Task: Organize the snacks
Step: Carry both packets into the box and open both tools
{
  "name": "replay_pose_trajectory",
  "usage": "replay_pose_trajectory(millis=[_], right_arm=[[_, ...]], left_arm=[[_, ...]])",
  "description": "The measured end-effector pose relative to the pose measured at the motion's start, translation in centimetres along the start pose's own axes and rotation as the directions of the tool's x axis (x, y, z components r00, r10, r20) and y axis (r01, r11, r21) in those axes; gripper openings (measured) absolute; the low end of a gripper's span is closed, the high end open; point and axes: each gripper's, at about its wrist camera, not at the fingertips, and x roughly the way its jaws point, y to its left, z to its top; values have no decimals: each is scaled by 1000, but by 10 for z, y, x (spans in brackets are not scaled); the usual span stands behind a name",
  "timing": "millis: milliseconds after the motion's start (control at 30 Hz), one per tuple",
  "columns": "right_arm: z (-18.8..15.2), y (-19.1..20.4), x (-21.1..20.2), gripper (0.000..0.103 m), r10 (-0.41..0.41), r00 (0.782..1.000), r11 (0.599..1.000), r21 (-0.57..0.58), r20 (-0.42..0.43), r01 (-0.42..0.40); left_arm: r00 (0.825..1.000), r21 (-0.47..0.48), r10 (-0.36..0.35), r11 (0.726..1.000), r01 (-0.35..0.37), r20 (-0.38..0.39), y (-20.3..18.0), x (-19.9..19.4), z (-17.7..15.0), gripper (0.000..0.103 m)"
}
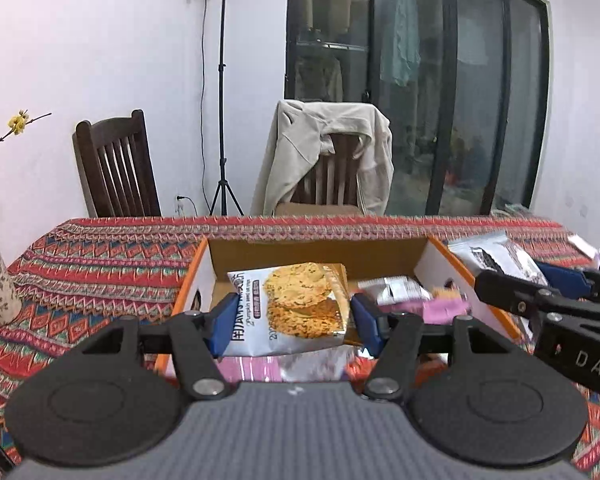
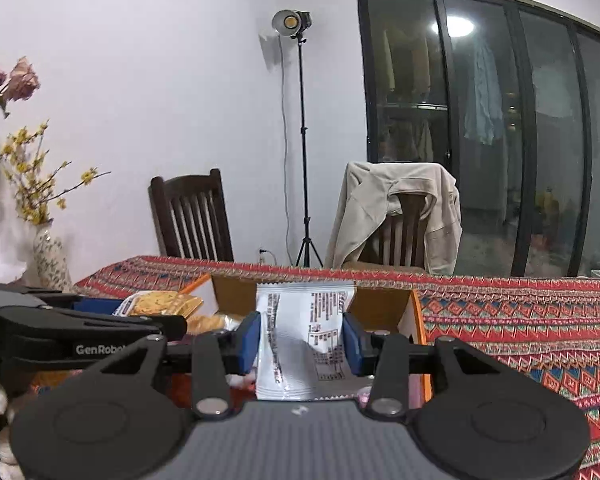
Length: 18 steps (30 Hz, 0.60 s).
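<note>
Between the blue pads of the left tongs [image 1: 288, 316] is a white packet [image 1: 288, 312] printed with golden-brown seeded biscuits. Between the right tongs [image 2: 300, 338] is a silver-white packet [image 2: 300, 344] with black print. Beyond both, the box [image 1: 460, 276] has orange edges, white sides and a brown inside. The surface [image 1: 100, 272] wears red, blue and green zigzag stripes.
</note>
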Motion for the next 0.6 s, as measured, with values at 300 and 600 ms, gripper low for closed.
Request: replay_pose_trajectory(millis=[300, 600], right_arm=[[14, -13, 46, 42, -78, 996, 994, 81, 35, 75], [-11, -25, 83, 42, -71, 997, 994, 87, -5, 72]], left_arm=[[998, -105, 54, 993, -52, 11, 22, 48, 11, 63], [994, -89, 76, 994, -69, 72, 24, 58, -8, 65]])
